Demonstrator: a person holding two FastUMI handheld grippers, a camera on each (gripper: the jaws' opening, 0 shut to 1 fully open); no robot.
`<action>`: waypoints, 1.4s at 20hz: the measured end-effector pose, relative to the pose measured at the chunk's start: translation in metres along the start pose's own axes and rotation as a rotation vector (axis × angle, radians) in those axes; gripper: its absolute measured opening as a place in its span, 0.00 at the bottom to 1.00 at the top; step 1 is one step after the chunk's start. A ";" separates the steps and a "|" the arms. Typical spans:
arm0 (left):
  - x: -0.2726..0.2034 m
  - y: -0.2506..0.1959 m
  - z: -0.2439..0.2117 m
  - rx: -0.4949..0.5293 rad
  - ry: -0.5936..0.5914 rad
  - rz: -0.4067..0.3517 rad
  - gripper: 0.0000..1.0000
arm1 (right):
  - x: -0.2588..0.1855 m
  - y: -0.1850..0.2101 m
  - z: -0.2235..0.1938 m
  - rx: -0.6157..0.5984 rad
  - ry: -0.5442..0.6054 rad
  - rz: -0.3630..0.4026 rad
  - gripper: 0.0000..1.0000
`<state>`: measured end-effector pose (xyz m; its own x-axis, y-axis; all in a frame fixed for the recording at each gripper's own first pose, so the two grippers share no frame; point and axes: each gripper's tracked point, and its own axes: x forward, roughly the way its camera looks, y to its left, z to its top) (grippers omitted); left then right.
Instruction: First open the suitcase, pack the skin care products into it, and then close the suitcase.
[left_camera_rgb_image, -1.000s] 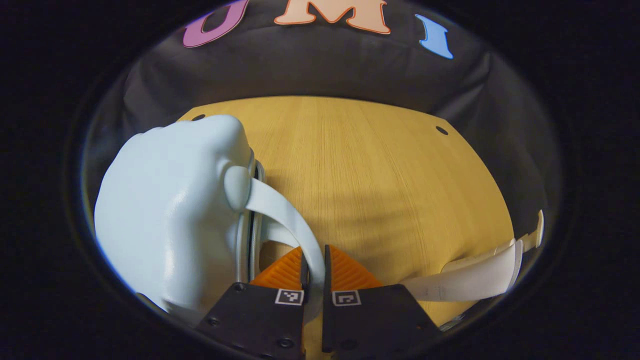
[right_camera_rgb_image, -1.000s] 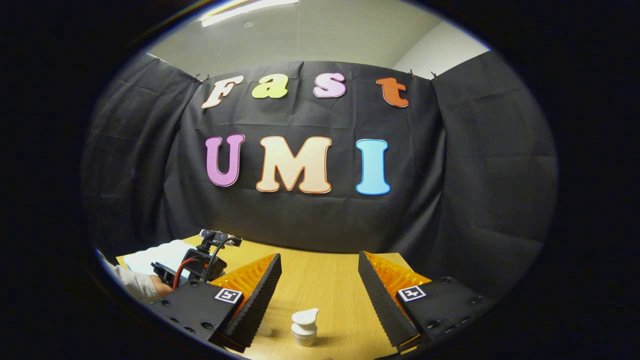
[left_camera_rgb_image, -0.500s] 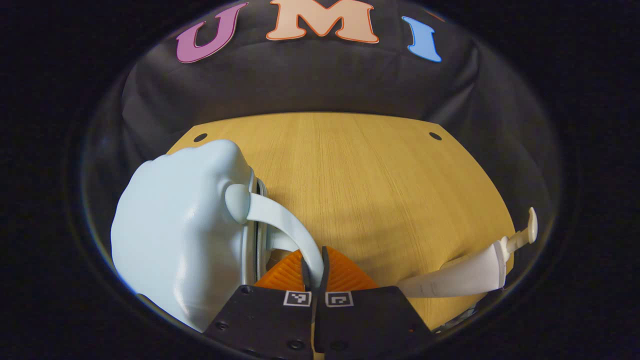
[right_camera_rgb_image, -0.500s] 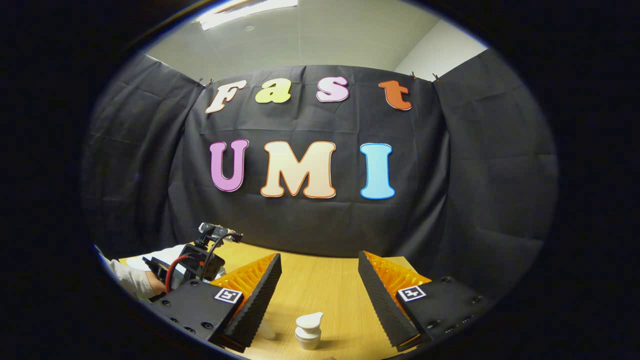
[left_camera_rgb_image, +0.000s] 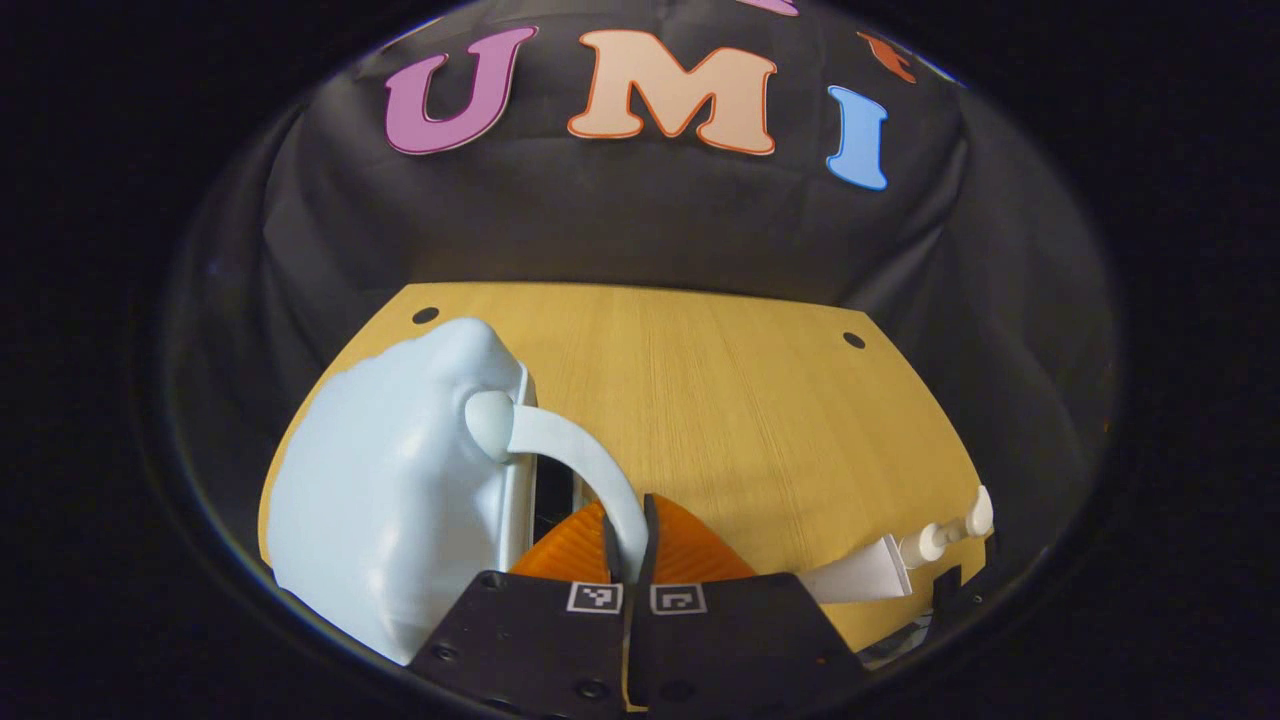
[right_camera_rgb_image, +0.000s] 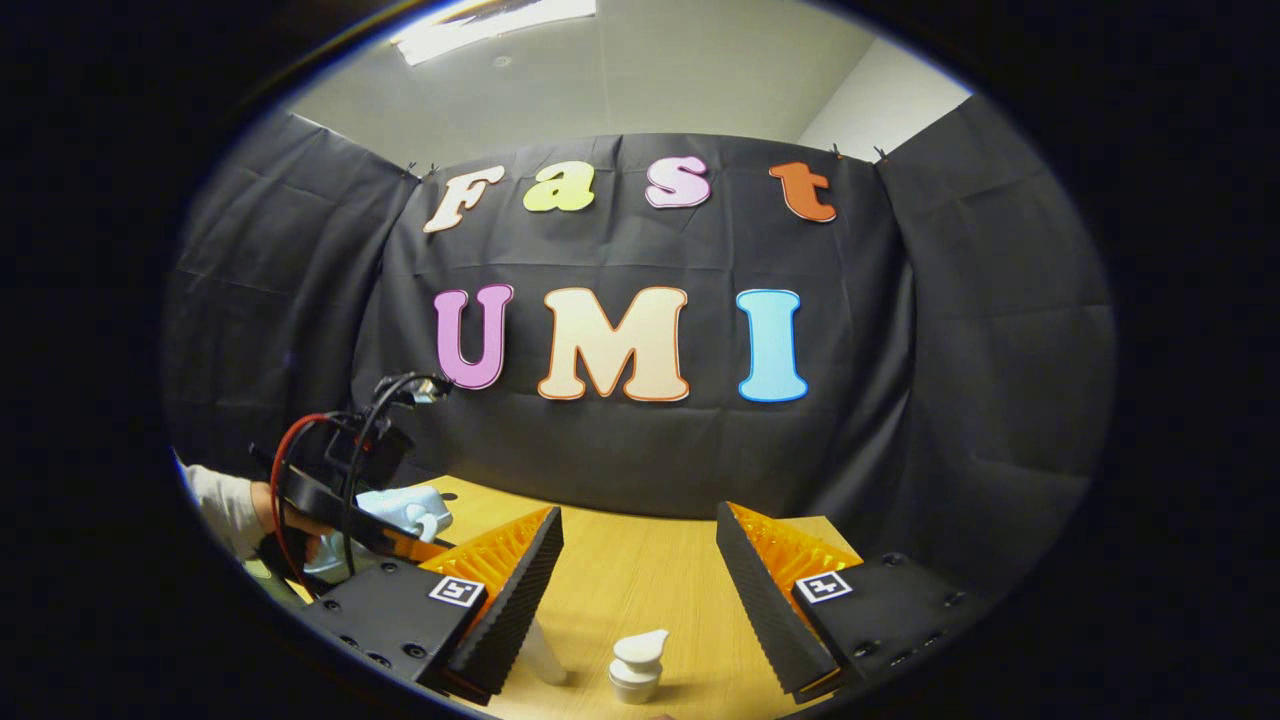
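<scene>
The pale blue hard-shell suitcase (left_camera_rgb_image: 400, 500) lay on the left part of the wooden table (left_camera_rgb_image: 720, 400) in the left gripper view, with a dark gap showing along its seam beside the handle, so its upper shell stood slightly raised. Its curved handle (left_camera_rgb_image: 580, 460) arched from a rounded mount on the shell down to the left gripper (left_camera_rgb_image: 628, 545), whose two fingers were pressed together on the handle strap. To the right, near the table's edge, a white pump bottle (left_camera_rgb_image: 900, 560) lay on its side, its nozzle pointing away to the right. In the right gripper view, the right gripper (right_camera_rgb_image: 640, 570) hung above the table with its fingers spread wide and nothing between them. Below that gap stood a small white bottle (right_camera_rgb_image: 637, 668) with a spout cap, and the top of another white bottle (right_camera_rgb_image: 543, 655) showed just beside the left finger. Farther off at the left, a hand (right_camera_rgb_image: 290, 515) in a white sleeve held the other gripper over the suitcase (right_camera_rgb_image: 405, 508).
</scene>
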<state>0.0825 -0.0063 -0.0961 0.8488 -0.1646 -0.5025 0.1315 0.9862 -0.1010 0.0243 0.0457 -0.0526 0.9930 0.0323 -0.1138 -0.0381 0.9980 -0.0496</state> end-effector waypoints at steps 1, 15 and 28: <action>-0.007 0.005 0.008 0.011 -0.024 0.003 0.00 | 0.002 0.003 -0.001 0.001 0.001 0.005 0.96; -0.080 0.116 0.084 -0.068 -0.130 -0.028 0.00 | 0.033 0.085 0.018 -0.023 -0.035 0.076 0.97; -0.106 0.286 0.096 -0.052 -0.119 0.041 0.00 | 0.063 0.190 0.017 -0.041 -0.023 0.140 0.96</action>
<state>0.0790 0.2946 0.0108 0.9082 -0.1173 -0.4018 0.0709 0.9892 -0.1285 0.0813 0.2384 -0.0523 0.9799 0.1731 -0.0994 -0.1808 0.9806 -0.0754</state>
